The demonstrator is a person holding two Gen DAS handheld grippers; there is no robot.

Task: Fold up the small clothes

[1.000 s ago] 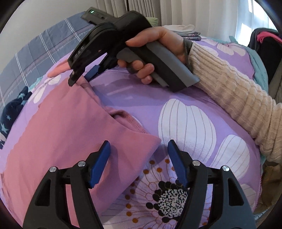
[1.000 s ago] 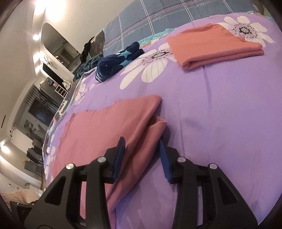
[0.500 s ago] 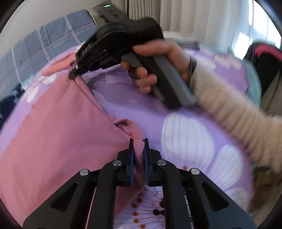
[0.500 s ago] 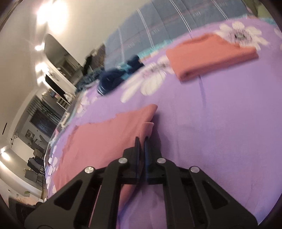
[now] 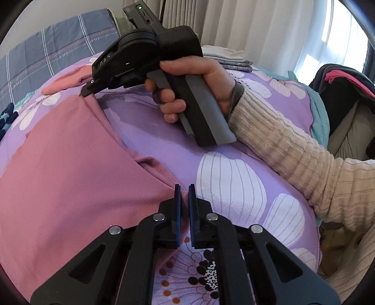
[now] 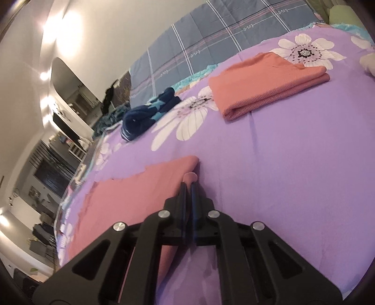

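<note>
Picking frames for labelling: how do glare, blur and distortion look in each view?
Left wrist view: sharp, the window blown out, the purple floral bedspread bulging from fisheye. Right wrist view: ceiling lights flare on the wall, the far room soft, the folded coral cloth clear.

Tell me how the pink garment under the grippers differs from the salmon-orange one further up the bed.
The pink garment lies spread in a wide, mostly flat sheet; the salmon-orange garment is already folded into a compact, layered rectangle.
The pink garment is pinched at two corners by the left gripper and right gripper; the salmon-orange one lies untouched.
Both rest on the purple floral bedspread.
</note>
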